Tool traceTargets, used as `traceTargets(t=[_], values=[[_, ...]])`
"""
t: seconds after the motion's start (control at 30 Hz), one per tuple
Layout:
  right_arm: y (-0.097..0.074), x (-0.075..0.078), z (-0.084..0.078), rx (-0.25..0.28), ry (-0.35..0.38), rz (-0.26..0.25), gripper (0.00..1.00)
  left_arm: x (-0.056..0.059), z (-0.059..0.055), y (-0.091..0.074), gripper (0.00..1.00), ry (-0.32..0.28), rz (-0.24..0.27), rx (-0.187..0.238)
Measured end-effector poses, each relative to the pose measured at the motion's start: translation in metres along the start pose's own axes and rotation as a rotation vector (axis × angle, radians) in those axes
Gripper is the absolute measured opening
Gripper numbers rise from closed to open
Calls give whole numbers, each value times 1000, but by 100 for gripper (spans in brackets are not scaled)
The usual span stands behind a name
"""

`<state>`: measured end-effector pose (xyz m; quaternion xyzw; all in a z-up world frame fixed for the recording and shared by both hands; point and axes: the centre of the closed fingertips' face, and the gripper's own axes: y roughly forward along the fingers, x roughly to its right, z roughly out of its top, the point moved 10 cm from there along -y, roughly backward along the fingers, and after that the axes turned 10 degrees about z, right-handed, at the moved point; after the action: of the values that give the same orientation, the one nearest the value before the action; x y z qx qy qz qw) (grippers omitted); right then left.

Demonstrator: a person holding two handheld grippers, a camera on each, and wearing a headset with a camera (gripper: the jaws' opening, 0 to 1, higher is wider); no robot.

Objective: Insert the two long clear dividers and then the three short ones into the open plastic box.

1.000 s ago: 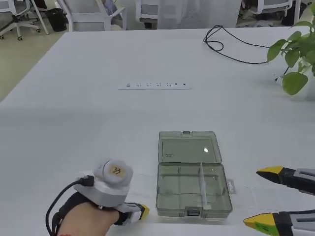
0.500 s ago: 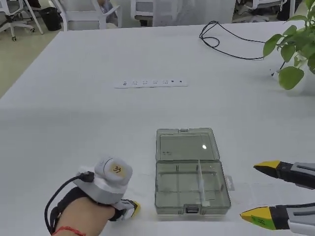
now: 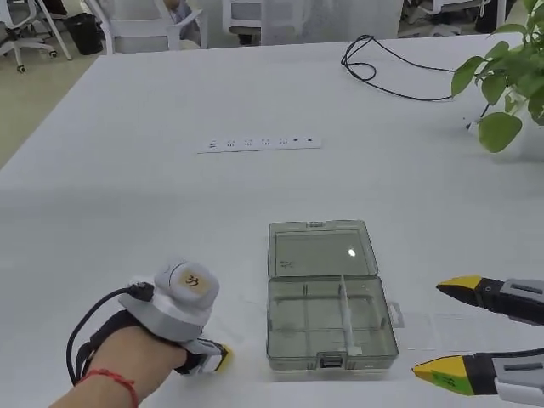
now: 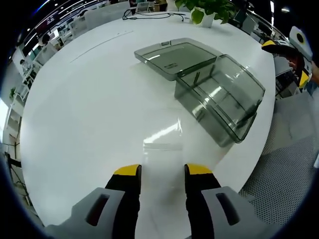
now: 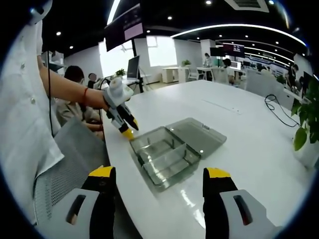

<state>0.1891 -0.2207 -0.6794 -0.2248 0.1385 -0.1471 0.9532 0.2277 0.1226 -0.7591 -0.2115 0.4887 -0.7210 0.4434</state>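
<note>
Showing the left gripper (image 3: 218,358) at lower left, held low over the white tabletop (image 3: 127,221), with jaws parted and nothing between them. Shifted slightly leftward since a second ago, away from the box's front corner and toward a clear divider (image 4: 162,138) lying flat just ahead of the yellow tips in the left gripper view; probably lining up for a pick. At centre, the open plastic box (image 3: 293,319), with lid (image 3: 321,252) folded back flat on the table and one seated divider (image 3: 347,316) standing upright, running front to back just right of the middle; presumably one of the long pair. Judged early in the task, with the second long piece and the three short ones not yet in place. At right, the right gripper (image 3: 427,330), spread wide and empty, hovering just beside the box, much as half a second ago. Possibly faint clear pieces on the table near it, too indistinct to count.
</note>
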Motion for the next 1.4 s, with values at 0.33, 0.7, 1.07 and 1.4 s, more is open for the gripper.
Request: traceTargets(t=[0.33, 0.7, 1.07, 1.4], values=[[0, 0, 0, 5, 0, -10, 71, -3, 3, 0, 32, 16, -16, -27], [-1, 0, 0, 7, 5, -16, 71, -1, 10, 2, 32, 111, -12, -86], [0, -1, -3, -9, 5, -12, 71, -2, 7, 1, 31, 84, -15, -63], [-1, -2, -3, -24, 16, -12, 71, -8, 0, -2, 30, -62, -61, -13]])
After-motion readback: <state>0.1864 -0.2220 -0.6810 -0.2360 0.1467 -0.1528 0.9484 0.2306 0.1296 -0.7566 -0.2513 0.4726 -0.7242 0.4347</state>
